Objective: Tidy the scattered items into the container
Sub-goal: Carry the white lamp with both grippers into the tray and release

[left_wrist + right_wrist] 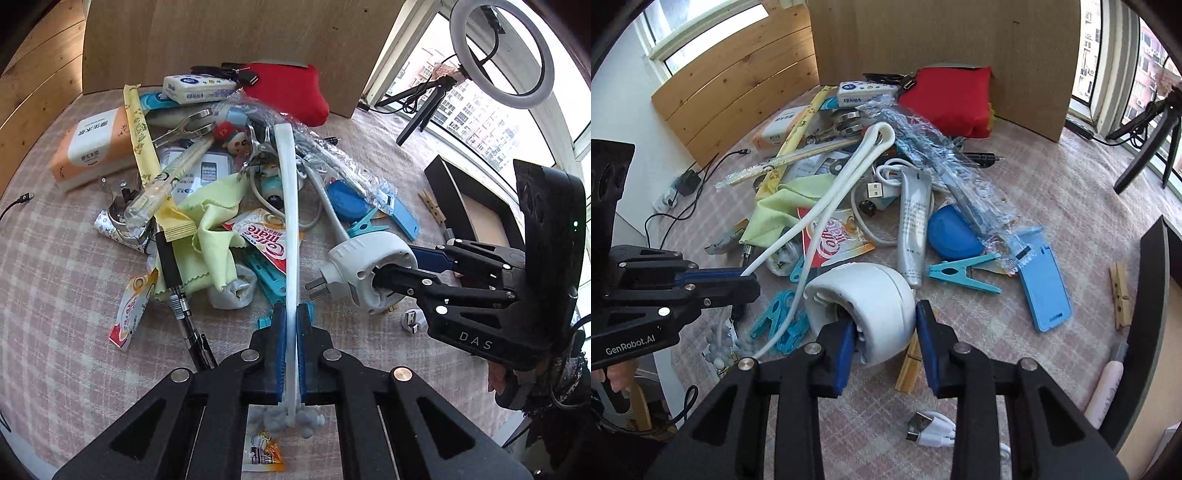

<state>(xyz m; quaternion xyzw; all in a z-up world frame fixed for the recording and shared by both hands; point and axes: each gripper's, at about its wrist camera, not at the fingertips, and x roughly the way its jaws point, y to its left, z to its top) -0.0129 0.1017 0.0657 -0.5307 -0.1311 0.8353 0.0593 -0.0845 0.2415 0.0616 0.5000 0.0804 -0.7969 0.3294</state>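
Pinching a looped white cord [290, 229] between its blue pads, the left gripper [291, 332] holds the cord's doubled length just above the checked cloth [55, 295], while the right gripper [884, 332], to its right, clamps the round white plug housing [864, 299] at the cord's other end, one finger inside its hollow and one outside. Beyond both tongs lies the heap: a Coffee-mate sachet [266, 236], yellow cloth [210, 221], blue case [953, 232], then a red cushion [291, 92] farthest off. Right of the right gripper stands the dark-rimmed container [469, 206].
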